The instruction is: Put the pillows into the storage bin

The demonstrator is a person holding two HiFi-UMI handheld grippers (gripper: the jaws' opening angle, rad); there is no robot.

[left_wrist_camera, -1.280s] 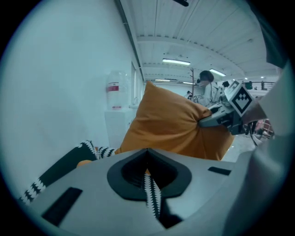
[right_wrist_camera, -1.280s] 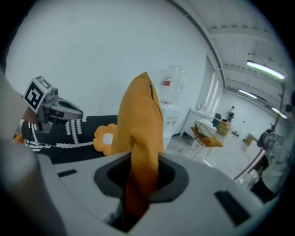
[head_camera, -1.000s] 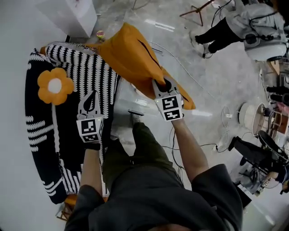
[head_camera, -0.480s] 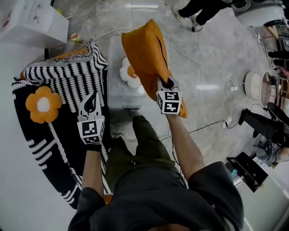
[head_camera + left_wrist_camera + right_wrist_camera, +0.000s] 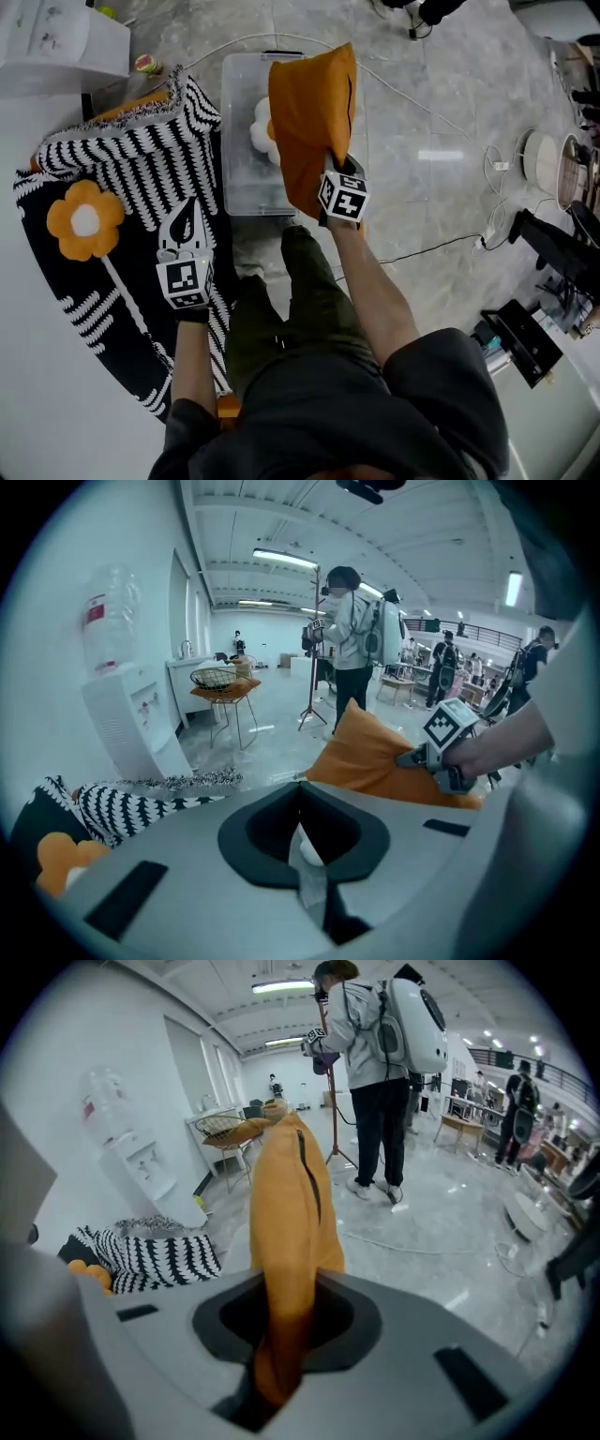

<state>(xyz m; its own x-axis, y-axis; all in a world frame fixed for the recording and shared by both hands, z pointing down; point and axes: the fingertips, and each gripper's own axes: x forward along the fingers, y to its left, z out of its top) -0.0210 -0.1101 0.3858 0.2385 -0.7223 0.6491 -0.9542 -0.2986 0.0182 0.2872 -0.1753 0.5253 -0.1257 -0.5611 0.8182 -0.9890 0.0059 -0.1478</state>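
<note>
An orange pillow (image 5: 311, 117) hangs upright over a clear plastic storage bin (image 5: 242, 183) on the floor. My right gripper (image 5: 339, 171) is shut on the pillow's near lower corner. In the right gripper view the orange fabric (image 5: 289, 1204) runs straight down between the jaws of the right gripper (image 5: 279, 1372). A white flower-shaped pillow (image 5: 260, 131) lies inside the bin. My left gripper (image 5: 185, 230) hovers over a black-and-white striped blanket (image 5: 141, 169), its fingers closed to a point with nothing in them. From the left gripper view the held pillow (image 5: 366, 757) shows to the right.
An orange flower cushion (image 5: 84, 220) lies on the blanket. A white cabinet (image 5: 52, 37) stands at the far left, a small ball (image 5: 147, 64) beside it. Cables (image 5: 422, 103) cross the floor. Equipment (image 5: 553, 244) crowds the right. A person (image 5: 375, 1054) stands beyond the bin.
My right gripper has swung the orange pillow from a slant to upright and brought it down over the bin. The left gripper has sunk a little over the blanket.
</note>
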